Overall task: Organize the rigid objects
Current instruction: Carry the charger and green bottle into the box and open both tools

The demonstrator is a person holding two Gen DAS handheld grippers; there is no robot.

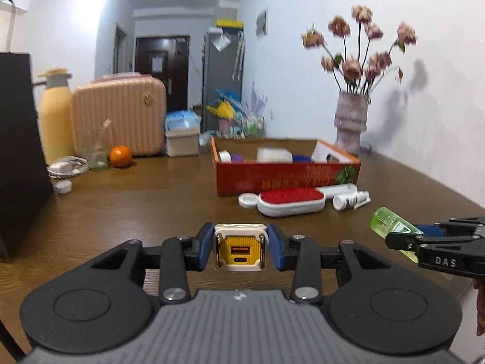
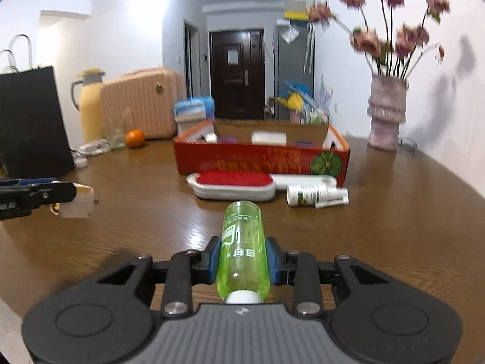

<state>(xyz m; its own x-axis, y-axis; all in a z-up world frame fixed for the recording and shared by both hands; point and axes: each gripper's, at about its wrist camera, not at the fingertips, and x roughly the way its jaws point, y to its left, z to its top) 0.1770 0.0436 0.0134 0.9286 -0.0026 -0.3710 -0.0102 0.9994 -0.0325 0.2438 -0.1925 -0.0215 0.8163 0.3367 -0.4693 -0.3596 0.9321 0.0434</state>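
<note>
My left gripper (image 1: 240, 247) is shut on a white and yellow USB charger (image 1: 240, 247), held above the brown table; the charger also shows in the right wrist view (image 2: 77, 201). My right gripper (image 2: 242, 257) is shut on a green transparent bottle (image 2: 242, 251), cap toward the camera; the bottle also shows at the right of the left wrist view (image 1: 391, 223). Ahead stands a red cardboard box (image 2: 260, 159) with several small items inside. In front of it lie a red and white lint brush (image 2: 232, 185) and a small white spray bottle (image 2: 315, 195).
A vase of pink flowers (image 2: 386, 112) stands at the right by the wall. A pink case (image 1: 119, 115), yellow thermos (image 1: 56, 115), orange (image 1: 120, 156), glass jar (image 1: 92, 148) and black bag (image 1: 18, 151) stand at the back left. A white round lid (image 1: 248, 200) lies beside the brush.
</note>
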